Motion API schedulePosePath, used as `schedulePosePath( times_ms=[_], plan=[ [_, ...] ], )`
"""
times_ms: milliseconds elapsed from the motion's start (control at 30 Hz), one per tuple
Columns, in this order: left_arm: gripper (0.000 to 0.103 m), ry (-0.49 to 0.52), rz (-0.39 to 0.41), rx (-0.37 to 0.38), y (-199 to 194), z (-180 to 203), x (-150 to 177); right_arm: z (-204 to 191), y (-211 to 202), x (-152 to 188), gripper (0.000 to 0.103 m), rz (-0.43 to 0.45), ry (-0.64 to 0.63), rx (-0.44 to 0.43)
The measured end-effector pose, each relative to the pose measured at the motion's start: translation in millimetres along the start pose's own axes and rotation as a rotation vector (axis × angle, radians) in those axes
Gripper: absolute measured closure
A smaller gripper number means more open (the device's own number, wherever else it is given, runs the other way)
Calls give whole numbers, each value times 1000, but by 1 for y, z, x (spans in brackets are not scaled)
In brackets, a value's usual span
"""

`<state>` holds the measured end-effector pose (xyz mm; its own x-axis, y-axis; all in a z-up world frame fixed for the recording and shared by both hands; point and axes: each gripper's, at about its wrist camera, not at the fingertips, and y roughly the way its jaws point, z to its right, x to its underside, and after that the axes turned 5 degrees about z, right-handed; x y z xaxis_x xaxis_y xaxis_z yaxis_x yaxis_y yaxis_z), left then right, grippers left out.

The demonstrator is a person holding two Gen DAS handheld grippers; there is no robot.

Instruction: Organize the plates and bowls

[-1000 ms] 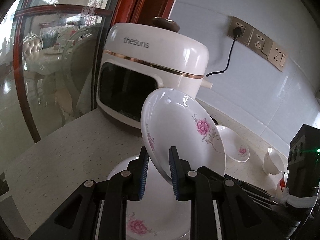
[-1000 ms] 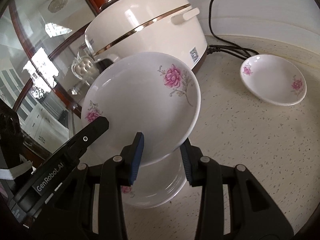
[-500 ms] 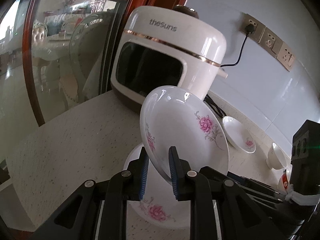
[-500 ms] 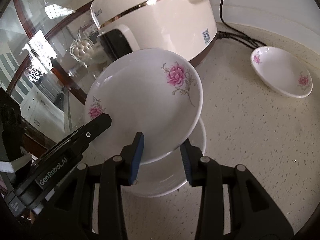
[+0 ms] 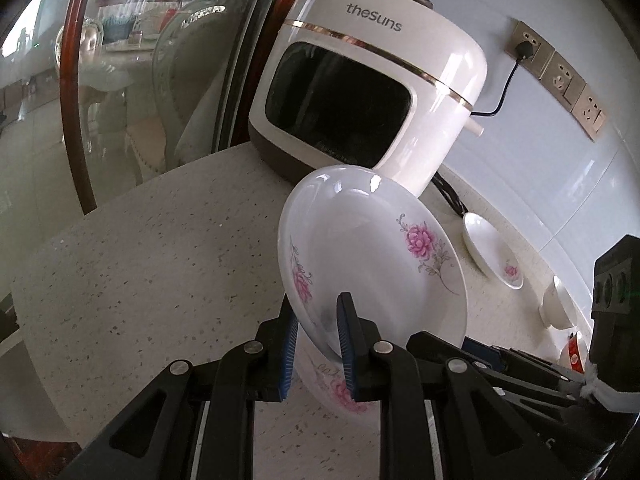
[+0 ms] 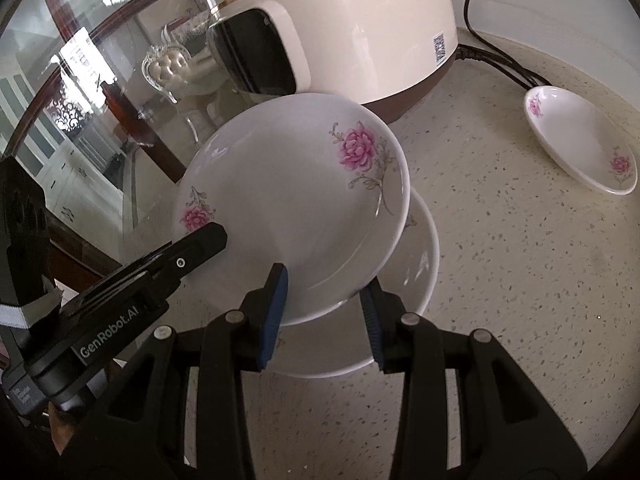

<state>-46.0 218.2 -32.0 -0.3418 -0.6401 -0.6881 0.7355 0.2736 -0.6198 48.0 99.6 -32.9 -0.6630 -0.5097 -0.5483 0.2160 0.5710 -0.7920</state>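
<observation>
Speckled desk (image 6: 520, 280) before rice cooker (image 5: 380, 80): left gripper (image 5: 316, 344) and right gripper (image 6: 322, 314), fingers nearly closed, pinch floral plate (image 6: 288, 208) above resting plate (image 6: 420, 264). Lower level, centred, releasing together.

"thesuns" on the white cooker (image 5: 384, 80); "GenRobot.AI" on the left tool (image 6: 200, 246), its black arm

Left gripper (image 5: 316, 344) clamped; right gripper (image 6: 324, 312) clamped, angled down.
</observation>
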Motion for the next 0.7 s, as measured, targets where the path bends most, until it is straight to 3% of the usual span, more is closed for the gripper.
schedulePosePath(
  times_ms=[300,700],
  plan=[
    [83,-14,-43,0,2,-9,4,-1,12,1,61,-53,-23,-2],
    [83,-21,-49,10,-4,-17,3,-10,12,2,45,-70,-75,20]
  ],
)
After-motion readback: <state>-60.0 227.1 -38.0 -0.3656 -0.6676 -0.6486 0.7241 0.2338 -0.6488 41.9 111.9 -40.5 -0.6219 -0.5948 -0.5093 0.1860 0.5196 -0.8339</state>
